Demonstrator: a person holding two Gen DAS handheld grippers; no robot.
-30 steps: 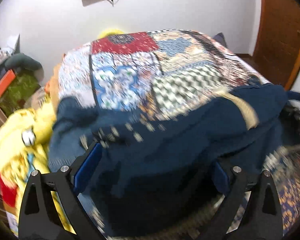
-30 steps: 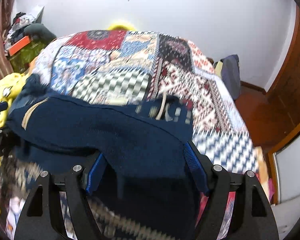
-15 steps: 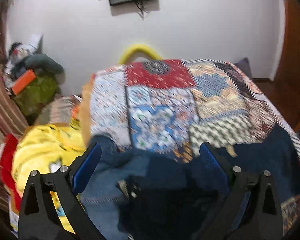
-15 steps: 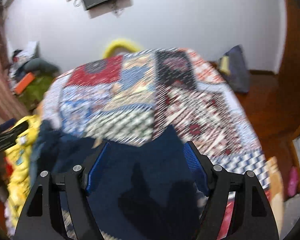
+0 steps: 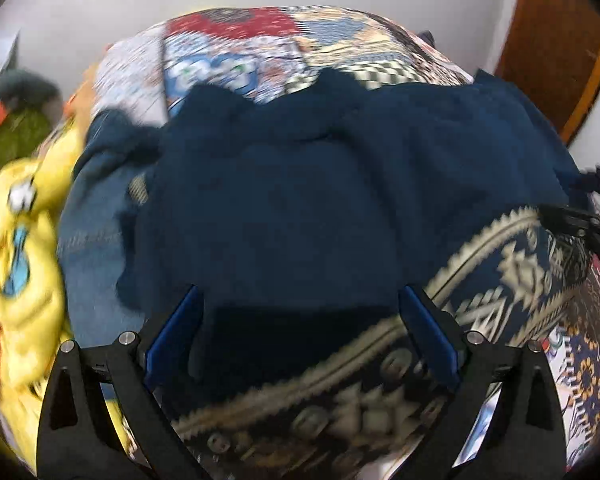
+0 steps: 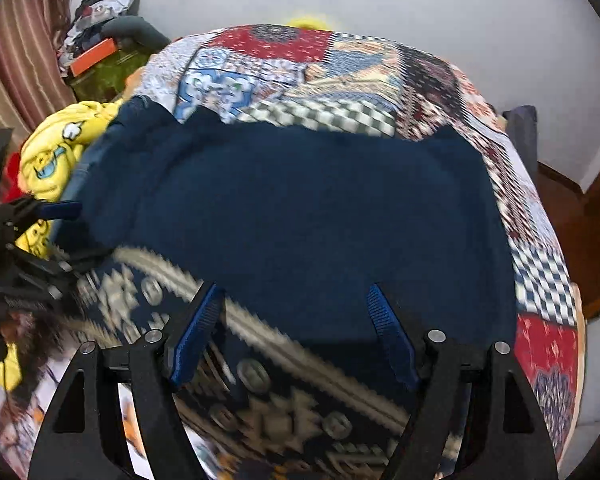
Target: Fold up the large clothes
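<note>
A large navy garment [image 5: 320,200] with a cream patterned band [image 5: 512,264] lies spread on the patchwork bedspread [image 5: 260,48]; it also shows in the right wrist view [image 6: 320,208], band [image 6: 148,300] toward me. My left gripper [image 5: 300,320] is open, its jaws wide apart over the garment's near edge. My right gripper [image 6: 296,320] is open likewise over the near edge. Each gripper shows at the side of the other's view, the right one [image 5: 588,220] and the left one [image 6: 28,240]. Neither holds cloth.
A yellow cartoon-print garment [image 5: 16,248] lies at the bed's left, seen also in the right wrist view [image 6: 56,156]. Denim cloth [image 5: 92,240] lies under the navy garment's left side. Clutter [image 6: 100,48] stands by the wall at left. A wooden door [image 5: 552,40] is right.
The navy garment was lifted and carried forward, then laid down flat across the bed. Both grippers, raised half a second ago, have dropped low over its near edge.
</note>
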